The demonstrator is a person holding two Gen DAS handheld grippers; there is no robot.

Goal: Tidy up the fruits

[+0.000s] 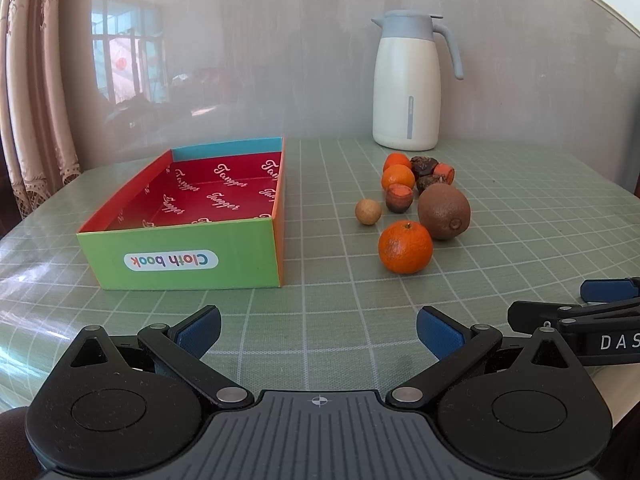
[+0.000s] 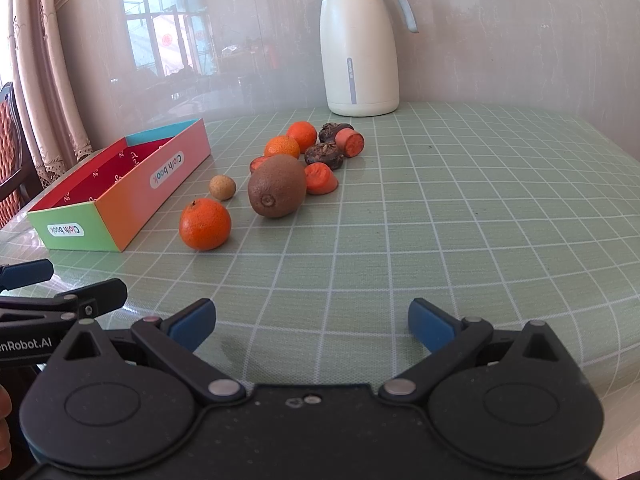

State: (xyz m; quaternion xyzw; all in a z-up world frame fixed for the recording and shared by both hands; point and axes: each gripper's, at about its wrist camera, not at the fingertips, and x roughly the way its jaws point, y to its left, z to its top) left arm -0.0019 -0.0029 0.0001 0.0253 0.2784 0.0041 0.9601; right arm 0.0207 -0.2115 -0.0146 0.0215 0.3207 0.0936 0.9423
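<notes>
Orange mandarin [image 2: 205, 224] beside brown kiwi [image 2: 277, 186]; both tongs [image 1: 318, 330] [image 2: 311, 320] spread, empty.

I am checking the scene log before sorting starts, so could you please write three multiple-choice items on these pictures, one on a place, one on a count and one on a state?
1. Where does the white thermos jug with grey lid stand?
A. Inside the box
B. At the back of the green checked tablecloth, behind the fruit
C. On a chair

2. How many round orange tangerines lie on the cloth?
A. One
B. Three
C. Six

3. What is in the colourful open cardboard box?
A. Nothing
B. The brown kiwi
C. All the tangerines

Key: 1 B, the jug rises beyond the fruit cluster by the wall. 2 B, one near tangerine and two far ones. 3 A, its red floor is bare, and the brown fuzzy kiwi sits on the cloth.
</notes>
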